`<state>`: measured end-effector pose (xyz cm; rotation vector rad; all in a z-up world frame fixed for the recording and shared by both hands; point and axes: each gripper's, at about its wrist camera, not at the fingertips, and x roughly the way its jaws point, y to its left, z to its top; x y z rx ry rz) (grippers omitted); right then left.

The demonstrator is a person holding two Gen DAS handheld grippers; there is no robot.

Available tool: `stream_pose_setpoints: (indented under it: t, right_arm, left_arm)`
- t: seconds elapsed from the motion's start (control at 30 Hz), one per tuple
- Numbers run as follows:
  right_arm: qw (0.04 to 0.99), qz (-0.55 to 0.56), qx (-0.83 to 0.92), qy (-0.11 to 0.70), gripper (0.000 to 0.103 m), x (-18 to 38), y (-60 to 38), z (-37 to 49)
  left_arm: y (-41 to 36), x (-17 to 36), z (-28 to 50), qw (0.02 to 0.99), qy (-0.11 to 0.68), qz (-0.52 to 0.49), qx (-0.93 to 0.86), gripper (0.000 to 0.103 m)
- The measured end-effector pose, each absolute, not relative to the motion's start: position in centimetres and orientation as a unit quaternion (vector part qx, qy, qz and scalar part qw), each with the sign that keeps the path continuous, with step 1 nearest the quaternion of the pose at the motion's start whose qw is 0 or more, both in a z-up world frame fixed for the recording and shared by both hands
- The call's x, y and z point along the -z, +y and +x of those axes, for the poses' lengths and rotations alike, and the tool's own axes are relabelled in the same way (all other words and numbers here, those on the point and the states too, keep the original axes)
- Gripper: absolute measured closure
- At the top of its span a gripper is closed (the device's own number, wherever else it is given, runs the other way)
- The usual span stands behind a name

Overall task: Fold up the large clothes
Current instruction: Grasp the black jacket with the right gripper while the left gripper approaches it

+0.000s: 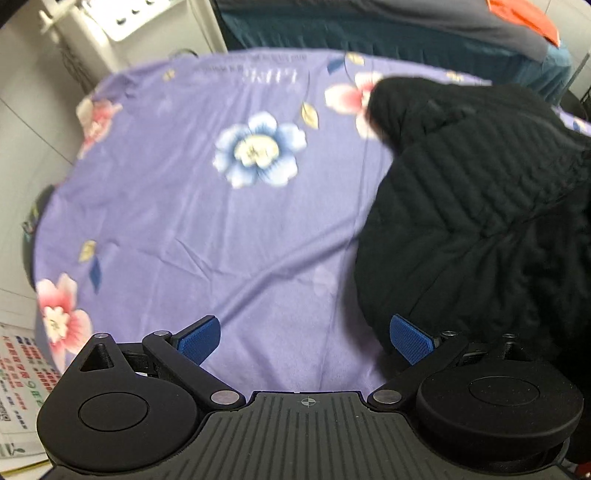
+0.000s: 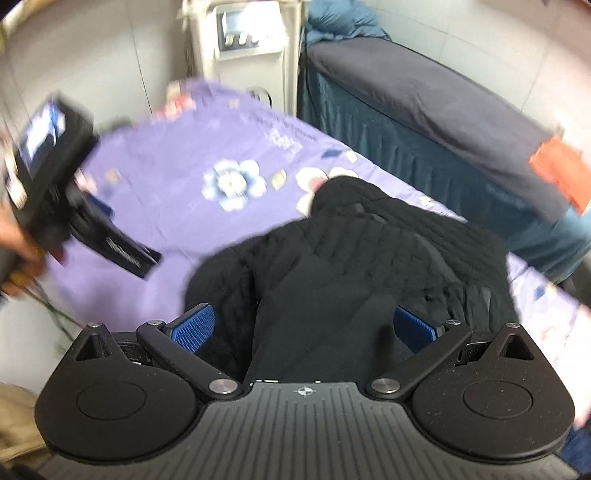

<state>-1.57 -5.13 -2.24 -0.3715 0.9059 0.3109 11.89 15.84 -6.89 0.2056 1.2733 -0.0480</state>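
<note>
A black quilted jacket (image 1: 476,206) lies bunched on the right part of a purple flowered sheet (image 1: 207,229). My left gripper (image 1: 304,341) is open above bare sheet, its right blue pad (image 1: 412,341) close to the jacket's edge. In the right wrist view the jacket (image 2: 354,266) fills the middle, and my right gripper (image 2: 304,326) hangs open over its near part with nothing held. The left gripper (image 2: 92,229), blurred, shows at the left there, held by a hand (image 2: 16,254).
The sheet (image 2: 207,155) covers a table or bed. Beyond it stands a second bed (image 2: 424,122) with a dark grey cover, teal skirt and an orange item (image 2: 561,170). A white machine (image 2: 247,33) stands at the back. Printed paper (image 1: 22,373) lies at lower left.
</note>
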Motion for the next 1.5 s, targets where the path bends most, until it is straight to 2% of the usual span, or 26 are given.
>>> stream_pose_setpoints:
  t: [0.07,0.13,0.2,0.3,0.47,0.6,0.73,0.9,1.03,1.1,1.17,1.23,1.3,1.33,1.37,1.5]
  right_arm:
    - [0.863,-0.255,-0.109,0.423,0.002,4.9,-3.8,-1.5]
    - [0.862,-0.287,-0.079,0.410,0.019,6.5,-3.7,-1.7]
    - [0.872,-0.218,-0.071,0.432,0.067,6.9,-5.2,-1.3]
    - [0.889,-0.114,-0.064,0.438,0.083,6.3,-8.2,-1.4]
    - [0.925,0.027,-0.024,0.378,0.089,2.6,-14.4,-1.9]
    - [0.937,0.088,0.033,0.336,0.090,1.1,-20.2,-2.8]
    - [0.925,0.170,0.100,0.326,0.091,2.7,-28.1,-4.3]
    - [0.877,0.318,0.177,0.314,0.091,7.5,-38.3,-7.2]
    - [0.827,0.396,0.231,0.325,0.090,14.1,-44.6,-10.3]
    - [0.787,0.446,0.230,0.359,0.080,18.3,-47.1,-11.1]
    - [0.760,0.509,0.210,0.346,0.076,21.1,-47.9,-12.3]
    - [0.784,0.474,0.187,0.355,0.070,20.7,-47.2,-12.0]
    - [0.806,0.430,0.167,0.370,0.046,19.7,-46.4,-11.0]
    - [0.811,0.419,0.162,0.375,0.039,19.2,-46.2,-10.7]
    - [0.815,0.407,0.160,0.380,0.029,18.6,-45.8,-10.3]
    - [0.834,0.338,0.168,0.402,0.022,16.1,-44.9,-9.8]
  left_arm:
    - [15.5,8.4,12.2,0.788,0.603,0.118,0.030,0.000]
    - [14.9,9.6,12.8,0.779,0.611,0.137,0.038,0.000]
    - [14.1,10.3,13.3,0.775,0.615,0.137,0.050,0.000]
    - [13.6,10.5,14.4,0.776,0.615,0.124,0.062,0.000]
    - [12.0,9.2,15.6,0.790,0.596,0.122,0.077,0.000]
    - [10.1,7.3,16.0,0.805,0.574,0.118,0.092,0.000]
    - [7.7,4.8,16.3,0.827,0.542,0.085,0.121,0.000]
    - [2.4,3.6,16.4,0.828,0.530,0.096,0.153,0.000]
    - [-3.7,3.8,15.4,0.819,0.520,0.136,0.202,0.000]
    - [-6.5,4.4,14.7,0.809,0.524,0.146,0.222,0.000]
    - [-9.7,5.3,13.9,0.797,0.529,0.158,0.245,0.000]
    - [-12.7,6.1,12.9,0.793,0.522,0.193,0.249,0.000]
    - [-14.6,6.7,12.3,0.786,0.519,0.212,0.259,0.000]
    - [-15.3,6.9,12.0,0.784,0.517,0.218,0.264,0.000]
    - [-15.8,7.0,11.7,0.784,0.515,0.223,0.267,0.000]
    - [-15.3,6.8,11.3,0.792,0.497,0.235,0.264,0.000]
